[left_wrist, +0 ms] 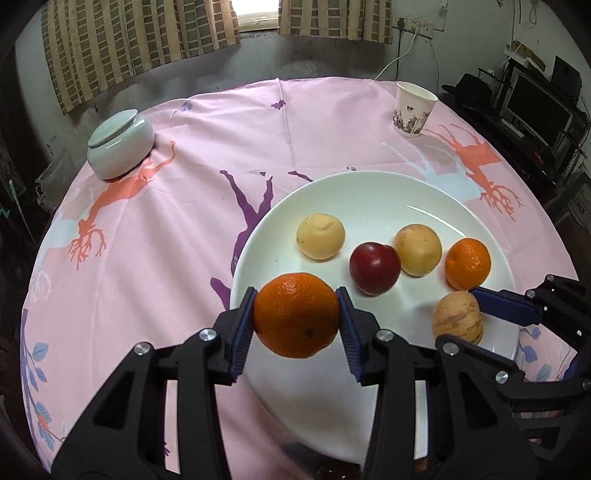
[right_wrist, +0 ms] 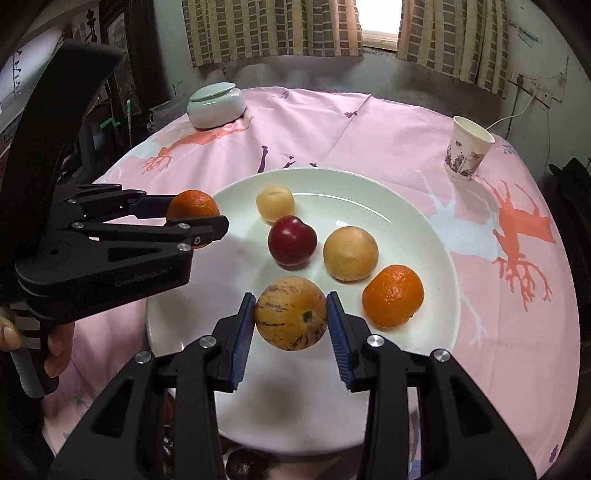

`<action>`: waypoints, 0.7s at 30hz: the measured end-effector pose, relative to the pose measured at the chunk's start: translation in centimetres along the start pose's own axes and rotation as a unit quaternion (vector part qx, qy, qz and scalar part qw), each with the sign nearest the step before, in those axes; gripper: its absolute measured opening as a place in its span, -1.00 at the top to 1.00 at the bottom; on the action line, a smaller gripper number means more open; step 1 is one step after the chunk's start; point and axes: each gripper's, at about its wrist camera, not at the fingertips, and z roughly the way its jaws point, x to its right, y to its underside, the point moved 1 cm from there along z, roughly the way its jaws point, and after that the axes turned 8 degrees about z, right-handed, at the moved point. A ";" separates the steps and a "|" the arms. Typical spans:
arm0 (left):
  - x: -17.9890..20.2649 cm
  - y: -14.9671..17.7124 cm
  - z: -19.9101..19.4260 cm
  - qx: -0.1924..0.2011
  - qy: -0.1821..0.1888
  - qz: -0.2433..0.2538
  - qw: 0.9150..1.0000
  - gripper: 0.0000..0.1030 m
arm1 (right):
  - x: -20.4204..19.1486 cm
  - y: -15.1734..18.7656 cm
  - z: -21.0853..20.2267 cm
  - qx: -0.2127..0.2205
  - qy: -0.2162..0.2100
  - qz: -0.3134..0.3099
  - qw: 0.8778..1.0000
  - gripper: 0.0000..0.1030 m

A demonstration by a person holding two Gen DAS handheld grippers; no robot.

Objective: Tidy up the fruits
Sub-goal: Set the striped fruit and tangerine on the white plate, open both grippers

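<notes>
Left wrist view: your left gripper [left_wrist: 296, 315] is clamped on a large orange [left_wrist: 295, 315], blue pads pressing both its sides, held over the near left rim of the white plate [left_wrist: 369, 195]. In the right wrist view, your right gripper [right_wrist: 291, 318] is clamped the same way on a striped yellow fruit [right_wrist: 291, 313] with purple streaks, over the near part of the plate. Your left hand [right_wrist: 55, 341] shows at the left edge of that view, wrapped around the gripper's handle.

Just beyond the striped fruit, on the plate, lie a small orange [right_wrist: 392, 296] to the right, a dark red plum [right_wrist: 292, 240] and a tan round fruit [right_wrist: 350, 253] beside each other, nearly touching, and farther back a pale yellow fruit [right_wrist: 275, 203].

The plate sits on a pink tablecloth [left_wrist: 184, 221] printed with coral and purple figures. At the far left of the cloth stands a lidded pale green jar [left_wrist: 121, 145]; at the far right, a paper cup [left_wrist: 413, 109], upright. Checked curtains [left_wrist: 140, 33] hang behind.
</notes>
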 end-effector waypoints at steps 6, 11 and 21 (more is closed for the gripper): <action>-0.7 -0.8 2.0 -0.020 0.015 -0.009 1.000 0.14 | 0.1 -0.5 1.9 -0.013 0.009 -0.009 1.000 0.22; -1.2 -1.1 0.1 0.009 0.016 -0.018 1.000 -0.42 | -0.1 -0.7 0.9 0.004 0.025 -0.019 1.000 -0.22; -0.1 4.6 -12.1 0.112 -0.014 -0.002 0.994 -0.91 | -1.3 3.9 -9.3 0.067 0.046 -0.027 0.996 -0.97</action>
